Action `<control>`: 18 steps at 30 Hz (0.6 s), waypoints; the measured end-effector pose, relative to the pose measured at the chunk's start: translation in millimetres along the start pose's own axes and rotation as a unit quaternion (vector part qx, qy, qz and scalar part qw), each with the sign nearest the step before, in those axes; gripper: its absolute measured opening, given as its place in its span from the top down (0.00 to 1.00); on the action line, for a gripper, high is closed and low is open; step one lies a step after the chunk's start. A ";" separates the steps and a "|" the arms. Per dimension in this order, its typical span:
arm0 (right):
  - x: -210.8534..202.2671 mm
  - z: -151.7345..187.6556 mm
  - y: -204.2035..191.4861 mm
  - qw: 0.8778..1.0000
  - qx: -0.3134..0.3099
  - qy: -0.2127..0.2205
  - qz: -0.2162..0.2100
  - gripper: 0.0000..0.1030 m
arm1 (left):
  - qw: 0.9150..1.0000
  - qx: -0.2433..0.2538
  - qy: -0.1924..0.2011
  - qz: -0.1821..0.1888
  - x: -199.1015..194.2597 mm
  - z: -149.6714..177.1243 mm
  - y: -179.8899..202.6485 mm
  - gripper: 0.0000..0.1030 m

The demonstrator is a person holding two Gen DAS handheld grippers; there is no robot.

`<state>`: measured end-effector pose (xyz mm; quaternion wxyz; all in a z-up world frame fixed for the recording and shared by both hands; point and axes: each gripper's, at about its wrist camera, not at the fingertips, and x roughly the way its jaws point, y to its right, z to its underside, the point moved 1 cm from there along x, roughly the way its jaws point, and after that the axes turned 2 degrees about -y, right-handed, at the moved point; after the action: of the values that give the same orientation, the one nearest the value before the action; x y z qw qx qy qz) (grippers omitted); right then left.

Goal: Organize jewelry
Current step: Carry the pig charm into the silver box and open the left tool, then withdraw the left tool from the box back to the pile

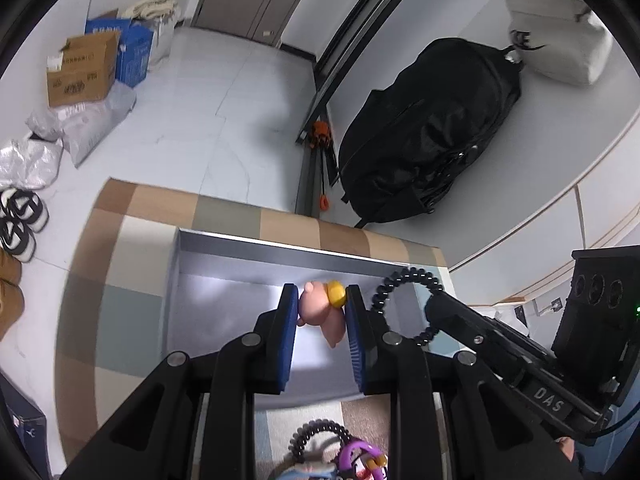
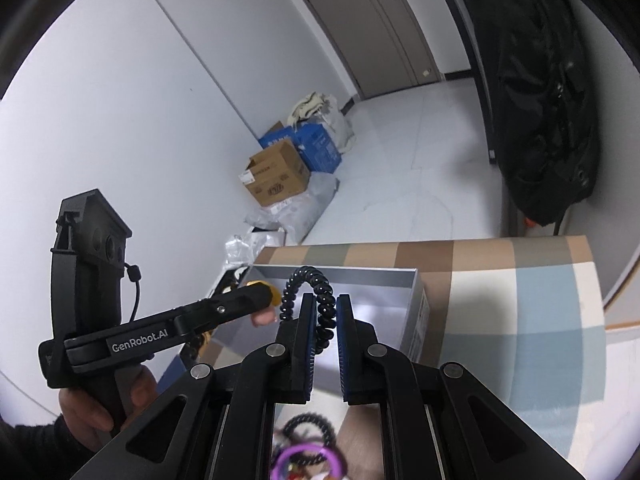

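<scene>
My left gripper (image 1: pixel 322 292) is shut on a small pink figure (image 1: pixel 316 312) with a yellow part, held above an open grey box (image 1: pixel 280 246). In the right wrist view the left gripper (image 2: pixel 266 294) comes in from the left, a hand around its handle. My right gripper (image 2: pixel 326 298) is shut on a black spiral hair tie (image 2: pixel 308 276), whose loop arcs up over the box (image 2: pixel 352 270). The left wrist view shows the right gripper (image 1: pixel 434 302) at the box's right end with the tie (image 1: pixel 400 280). The box floor looks bare.
The box sits on a table under a checked cloth (image 1: pixel 132 264). A pile of hair ties and a purple ring (image 2: pixel 308 456) lies near the front edge. A black backpack (image 1: pixel 432 132) leans on the wall; cardboard boxes (image 1: pixel 80 72) and bags stand on the floor.
</scene>
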<state>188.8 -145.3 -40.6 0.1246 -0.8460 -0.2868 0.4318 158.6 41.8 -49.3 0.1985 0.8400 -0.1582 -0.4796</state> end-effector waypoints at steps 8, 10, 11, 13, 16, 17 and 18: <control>26.8 -1.1 17.4 0.999 0.018 -0.028 0.001 0.91 | 1.000 -0.016 -0.019 0.005 12.9 -2.8 -8.1 0.82; 30.5 -0.8 19.5 0.999 0.023 -0.033 -0.004 0.91 | 0.999 -0.024 -0.022 0.014 14.1 -2.9 -11.0 0.82; 31.5 -1.2 19.3 0.999 0.024 -0.034 -0.008 0.91 | 0.999 -0.028 -0.021 0.025 14.0 -3.2 -13.1 0.82; 30.8 -0.4 21.8 0.999 0.025 -0.033 -0.005 0.88 | 0.998 -0.038 -0.026 0.034 15.9 -5.0 -12.6 0.80; 21.6 -1.5 24.6 0.999 0.027 -0.022 -0.007 0.72 | 0.998 -0.045 -0.024 0.047 14.2 -8.0 -12.8 0.54; 15.2 -2.2 24.7 0.999 0.029 -0.012 -0.015 0.63 | 0.997 -0.044 -0.018 0.058 10.1 -7.3 -11.9 0.47; 6.5 -2.7 24.9 0.999 0.031 0.003 -0.020 0.58 | 0.997 -0.039 -0.014 0.058 9.9 -8.4 -8.0 0.42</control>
<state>203.3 -161.4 -54.7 0.1597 -0.8373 -0.2897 0.4353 171.4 45.8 -56.7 0.2569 0.8140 -0.1908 -0.4848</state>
